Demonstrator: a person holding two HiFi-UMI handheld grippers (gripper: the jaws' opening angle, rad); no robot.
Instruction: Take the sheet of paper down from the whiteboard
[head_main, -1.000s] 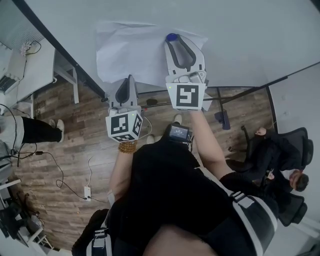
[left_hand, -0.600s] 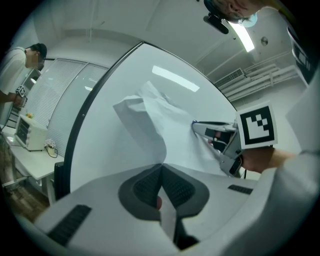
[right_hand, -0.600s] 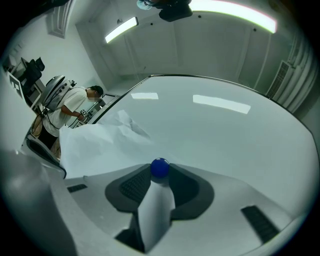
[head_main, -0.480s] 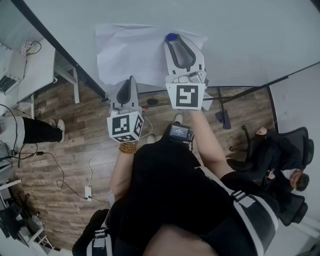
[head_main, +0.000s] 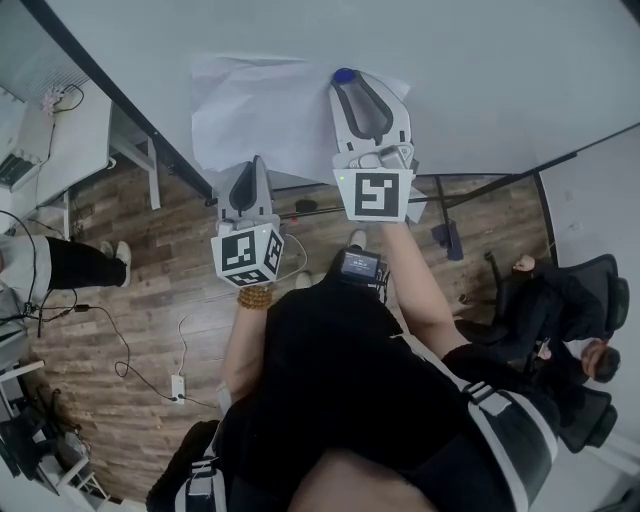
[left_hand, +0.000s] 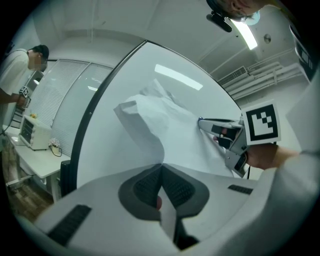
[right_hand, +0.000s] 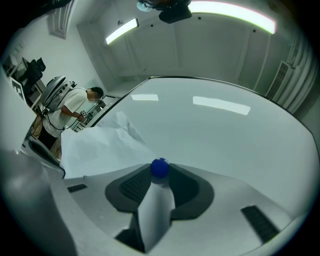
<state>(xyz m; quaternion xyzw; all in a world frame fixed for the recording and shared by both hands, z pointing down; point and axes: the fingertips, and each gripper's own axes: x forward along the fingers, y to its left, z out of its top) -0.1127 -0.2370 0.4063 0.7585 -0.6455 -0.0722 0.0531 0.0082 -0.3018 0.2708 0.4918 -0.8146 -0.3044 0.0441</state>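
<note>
Nothing moved in last second: left gripper (head_main: 254, 163) stays clamped on the paper (head_main: 262, 110) edge, right gripper (right_hand: 159, 176) pinching blue magnet (right_hand: 159, 167) against whiteboard (head_main: 500, 70), so sheet still pinned

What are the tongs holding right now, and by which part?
Left tongs pinch the sheet of paper at its lower edge. Right tongs grip the blue magnet on the sheet, between their tips.

Black top (head_main: 330, 370) on show, beaded bracelet (head_main: 254, 296) at the left wrist. Left gripper (head_main: 253, 166) and right gripper (head_main: 347, 82): pale grey shells, dark ribbed pads, each with a black-and-white marker cube (head_main: 373, 195). Small dark device (head_main: 357, 265) at the chest, possibly a screen.
</note>
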